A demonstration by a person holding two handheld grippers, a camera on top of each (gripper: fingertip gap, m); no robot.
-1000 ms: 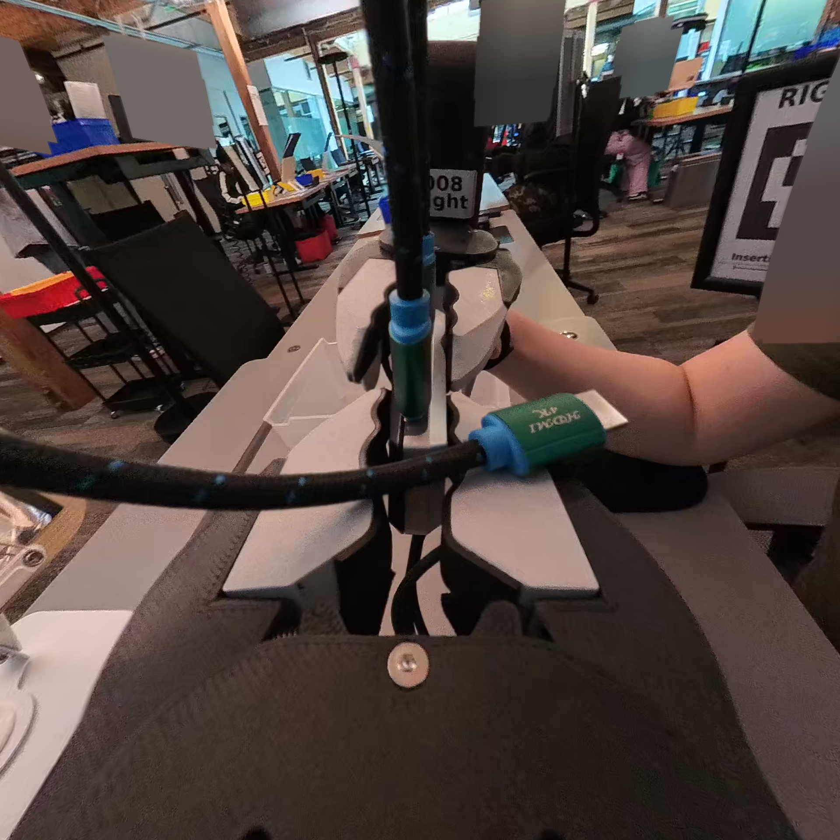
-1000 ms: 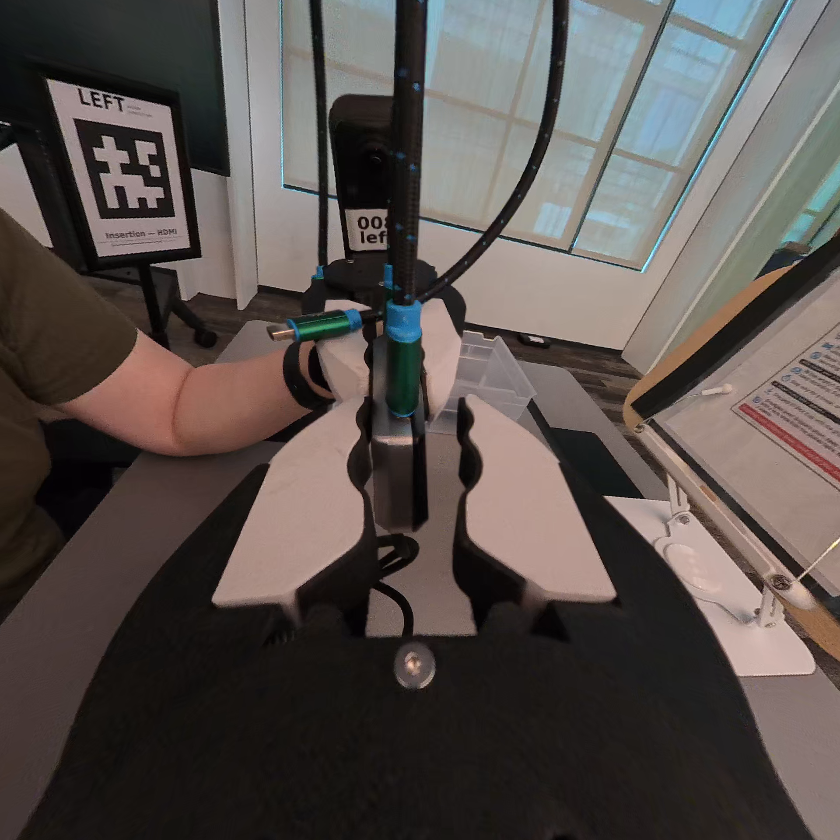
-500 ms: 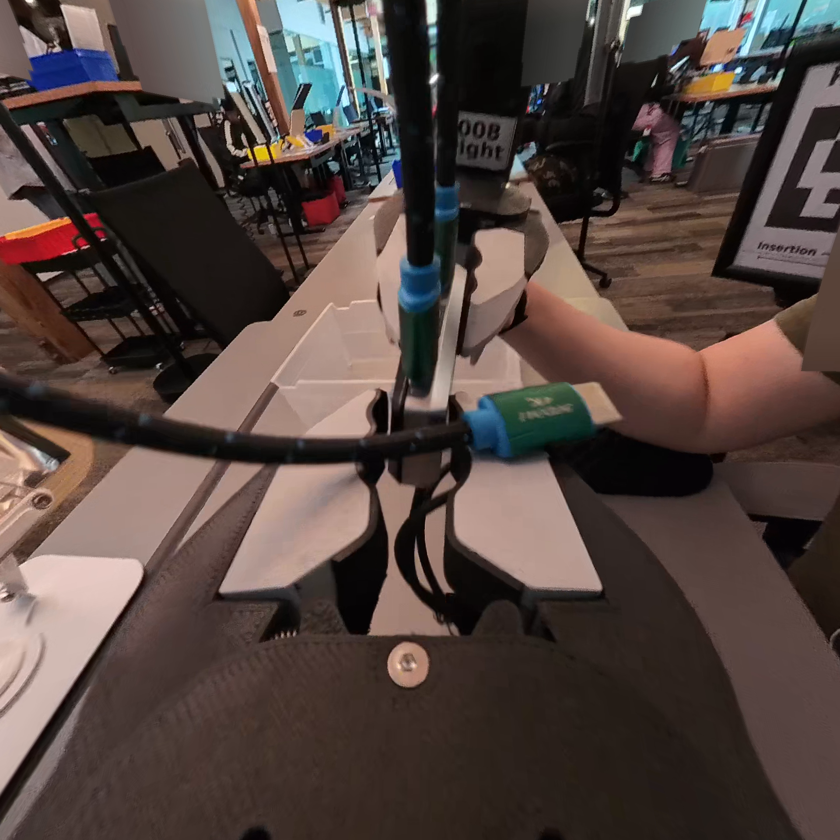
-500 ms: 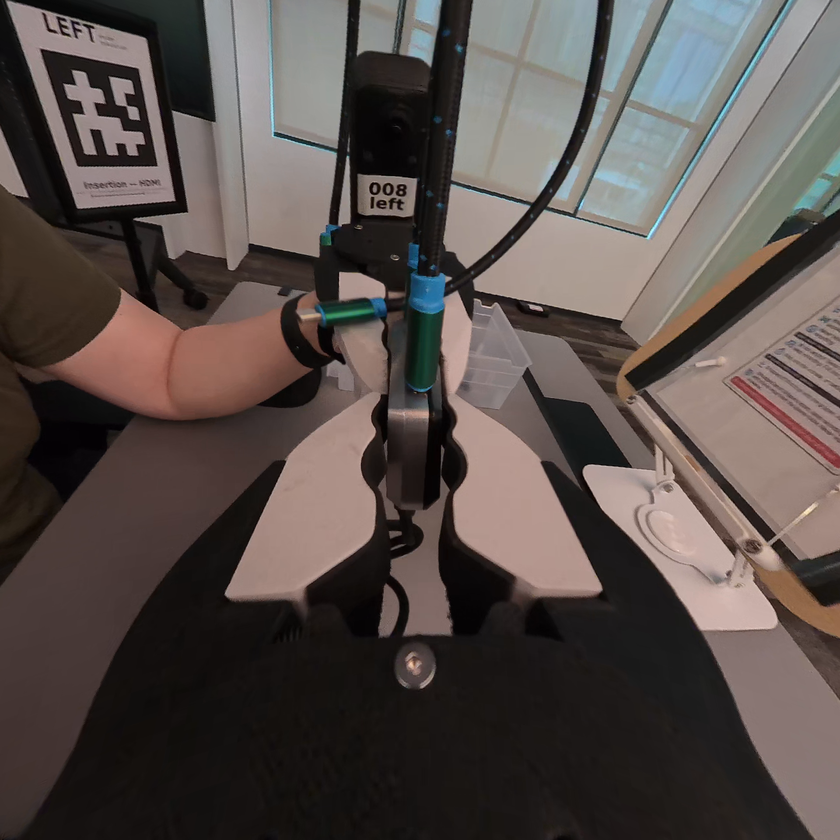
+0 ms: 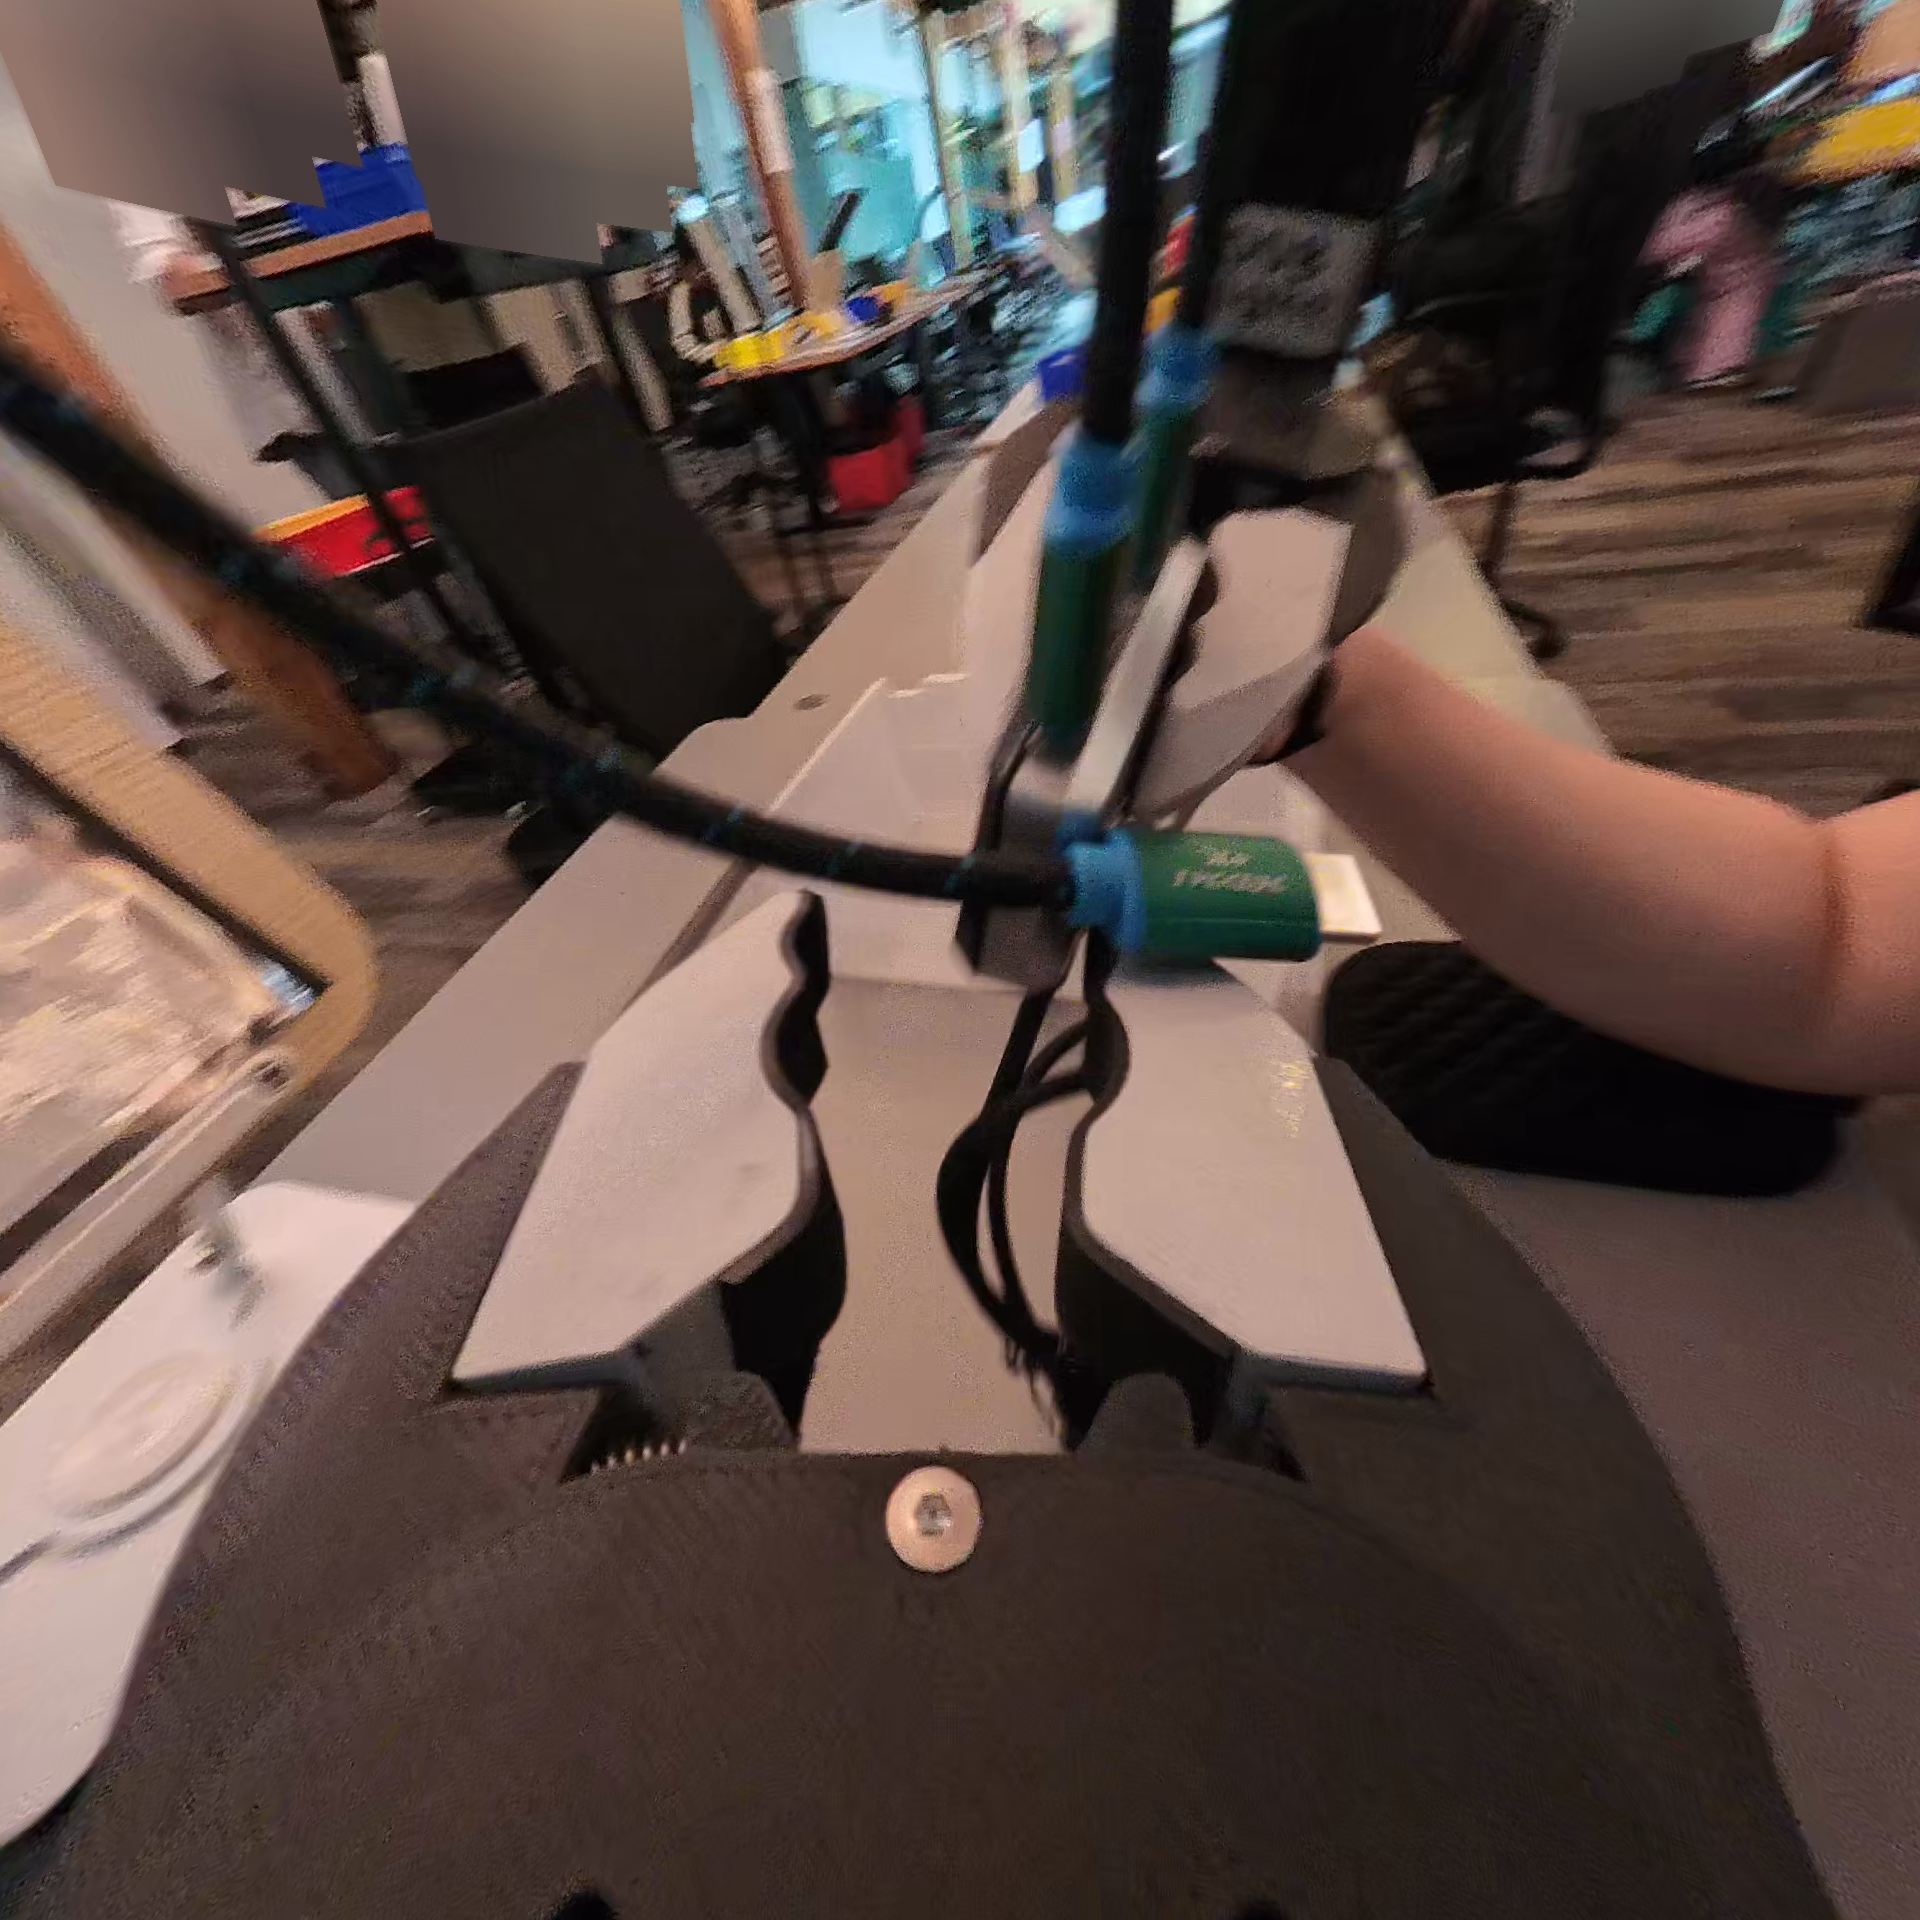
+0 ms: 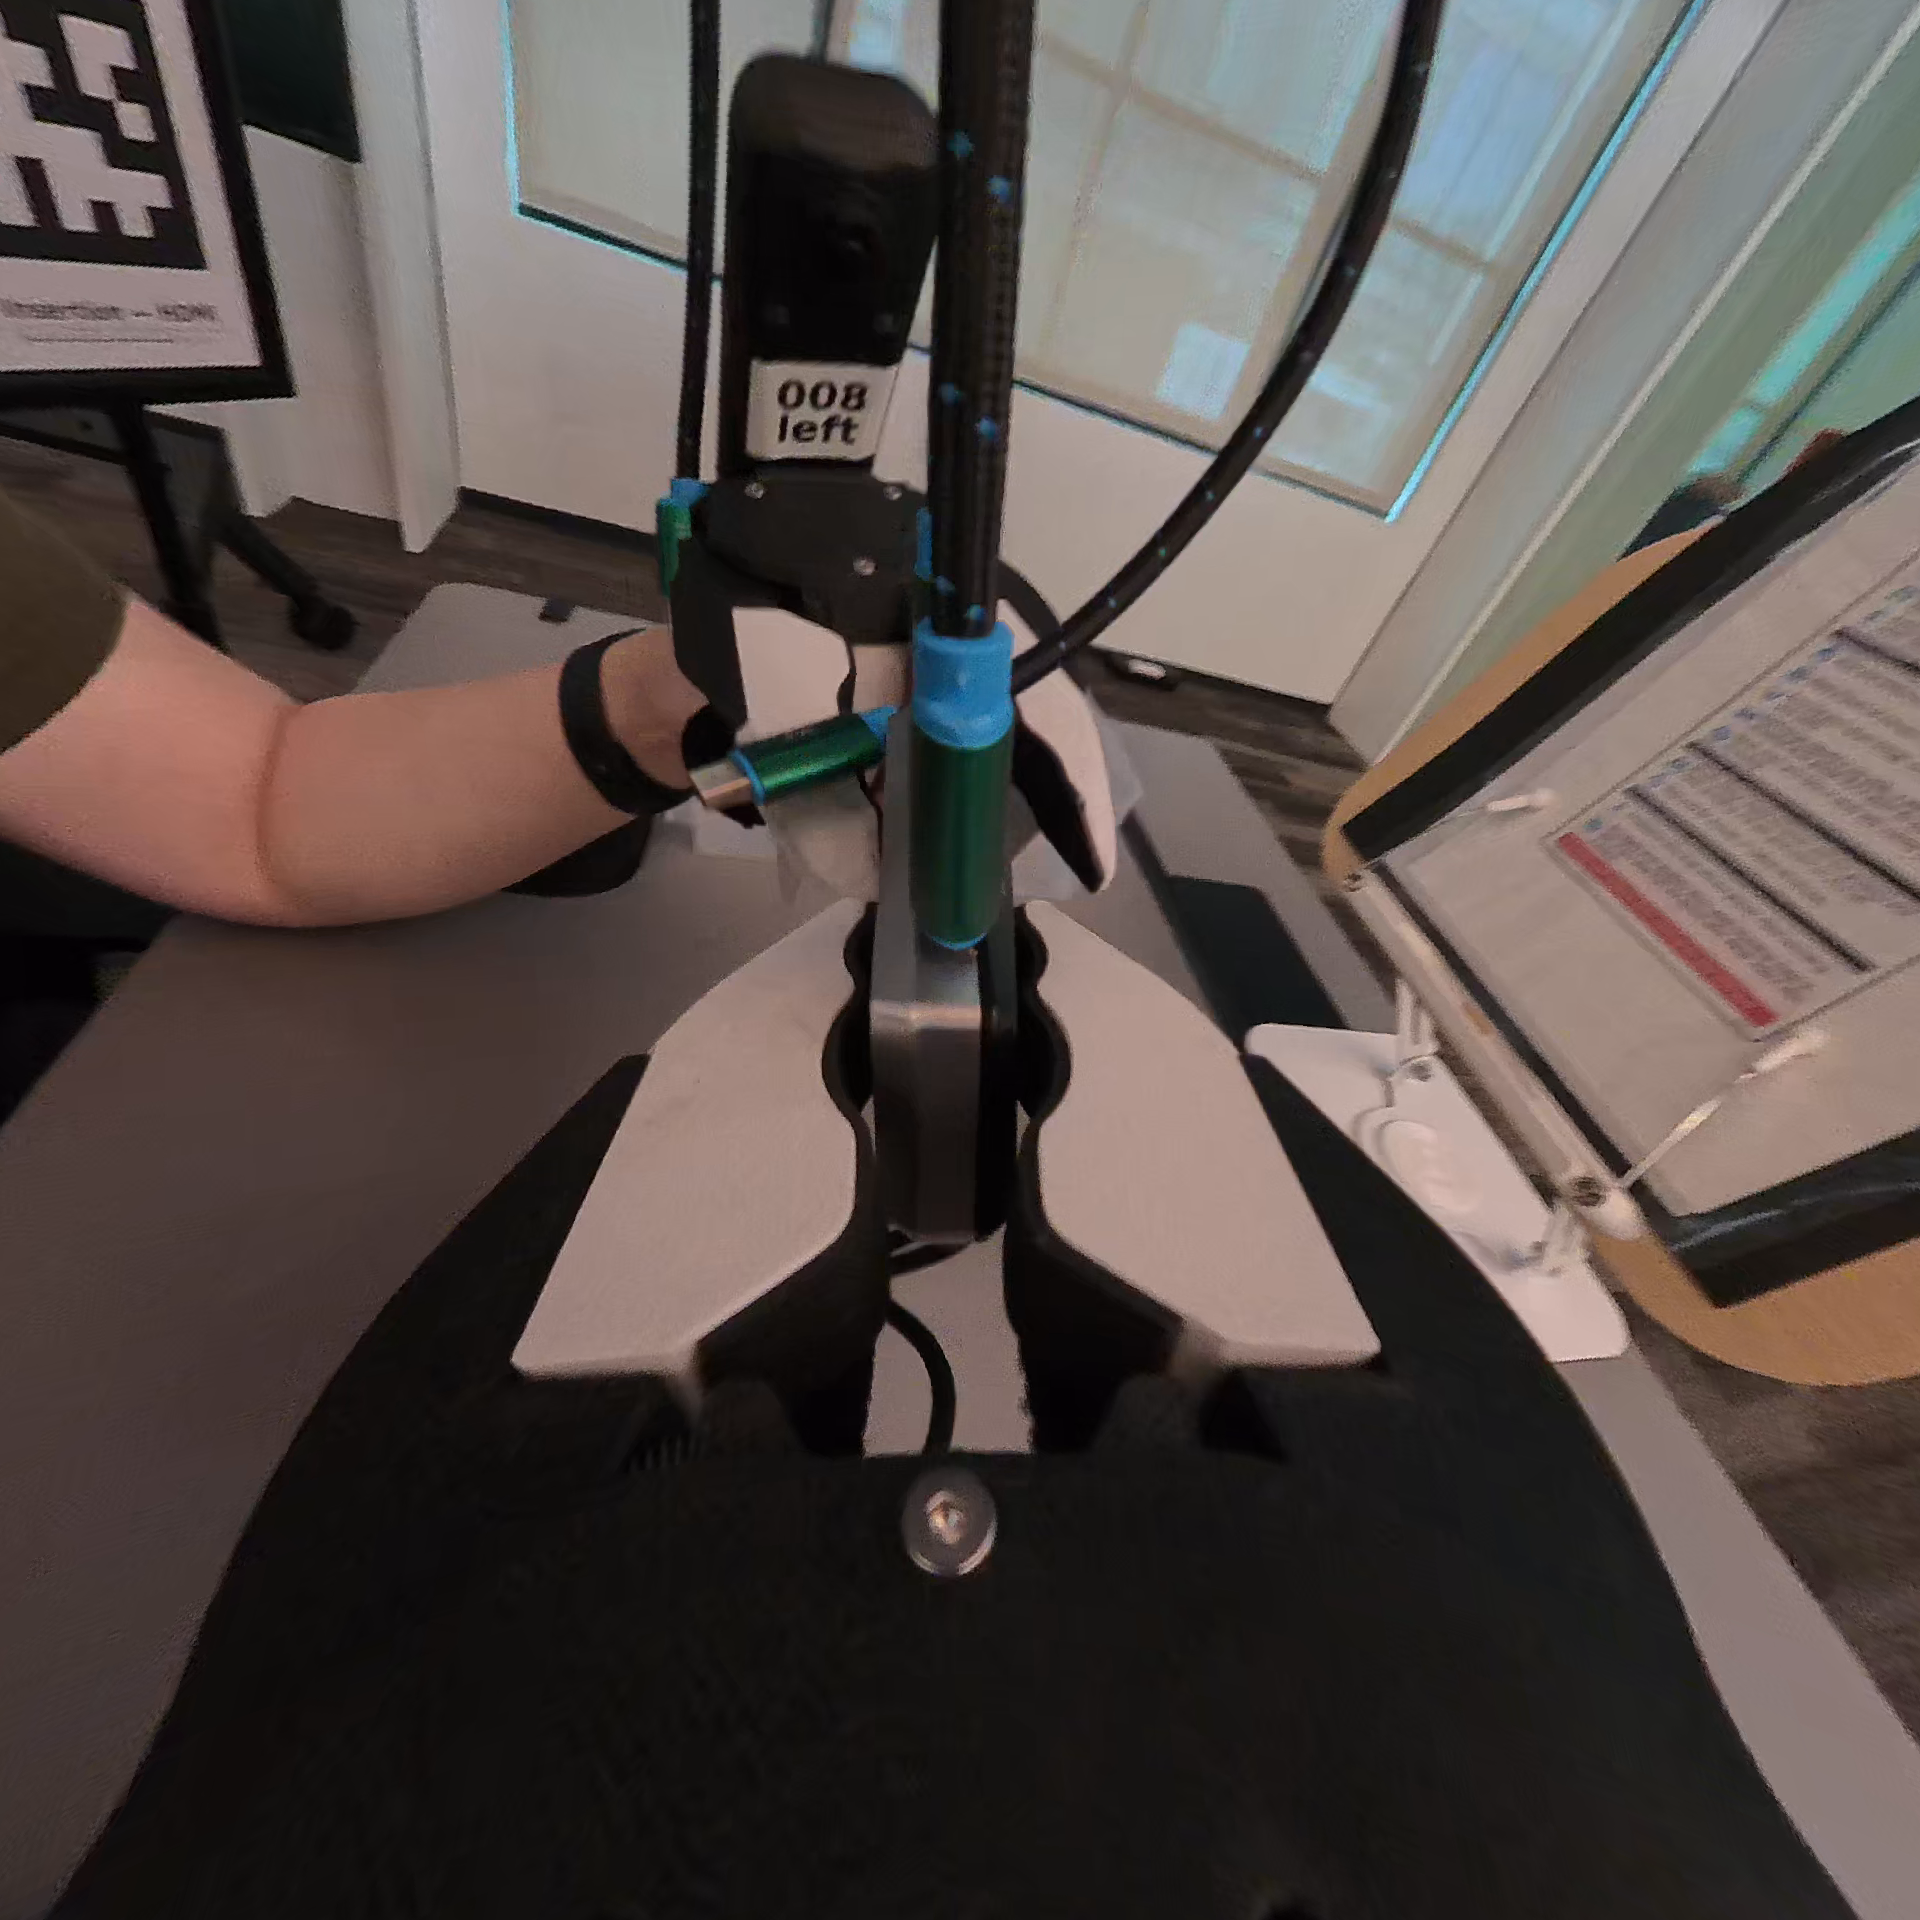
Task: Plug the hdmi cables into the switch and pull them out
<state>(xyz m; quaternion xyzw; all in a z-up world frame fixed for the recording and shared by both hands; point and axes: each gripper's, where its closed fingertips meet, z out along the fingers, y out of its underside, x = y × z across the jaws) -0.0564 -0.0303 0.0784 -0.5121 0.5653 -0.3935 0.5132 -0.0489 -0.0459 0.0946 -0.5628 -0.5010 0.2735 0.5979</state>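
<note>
Left wrist view
Surface: a grey table (image 5: 623, 935) runs away from the camera, with a black mat (image 5: 1558, 1091) lying on it at the right.
Room: a busy workshop behind, all blurred; desks, dark chairs, red and blue bins.
Left gripper (image 5: 987, 997): fingers spread wide apart, clamping nothing, and bare table shows through the gap.
Loose plug (image 5: 1216, 894): green body with a blue collar, lying sideways over the tip of the right-hand finger, its braided black cable (image 5: 623, 779) sweeping off to the left. Whether it rests on that finger, I cannot tell.
Switch (image 5: 1132, 686): just ahead of the fingertips, up off the table, tilted, pinched in the right gripper (image 5: 1247, 644) facing this way.
Plugged cables: 2 green plugs stand in the switch's upper edge, the nearer one (image 5: 1075, 613) sharpest.
Thin cord (image 5: 1008, 1195): hangs from the switch down into the open gap.
Forearm (image 5: 1610, 883): comes in from the right, low over the mat.

Right wrist view
Surface: the same grey table (image 6: 312, 1039), a white stand base (image 6: 1455, 1143) at the right edge.
Room: tall windows ahead, a framed marker board (image 6: 104, 187) at left, a tilted board with a printed sheet (image 6: 1714, 935) at right.
Right gripper (image 6: 935, 997): closed tight on the silver switch (image 6: 925, 1091), held on edge between both fingers.
Upright plug (image 6: 961, 810): seated in the switch's top.
Left gripper (image 6: 935, 790): opposite, close behind the switch, the loose plug (image 6: 800, 764) pointing left.
</note>
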